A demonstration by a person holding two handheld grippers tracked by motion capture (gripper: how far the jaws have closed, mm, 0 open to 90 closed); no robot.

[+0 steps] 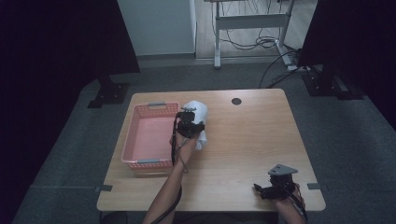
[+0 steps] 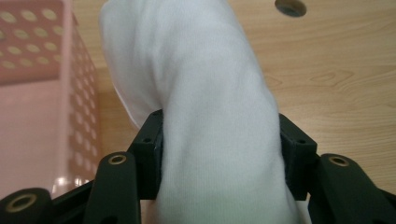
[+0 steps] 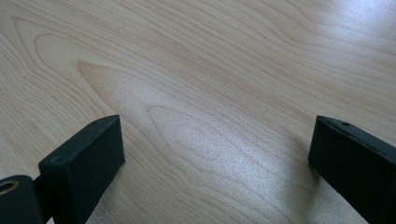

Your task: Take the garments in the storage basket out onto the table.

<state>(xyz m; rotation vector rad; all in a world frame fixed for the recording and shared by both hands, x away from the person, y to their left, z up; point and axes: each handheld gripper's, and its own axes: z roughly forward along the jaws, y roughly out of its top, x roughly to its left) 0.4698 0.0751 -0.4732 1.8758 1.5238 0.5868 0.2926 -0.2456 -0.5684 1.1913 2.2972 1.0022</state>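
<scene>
The white cloth (image 2: 205, 116) is bunched thick between the jaws of the left tongs (image 1: 189, 125), and here's the worry: so much soft fabric is squeezed in there that a fold could slide free, and the loose roll could sag open or drop onto the surface (image 1: 247, 140) short of wherever it's headed. The pink basket (image 1: 147, 135) sits just beside it, toward the left edge of the surface, so a trailing end could also snag on the basket's near wall. Left tongs: jaws partway in, clamped on both sides of the cloth, which lies just right of the basket toward the far edge. Over at the near right corner, the right tongs (image 1: 273, 189) have their jaws wide apart, holding nothing, with bare wood between them; whether they touch the surface I can't tell
</scene>
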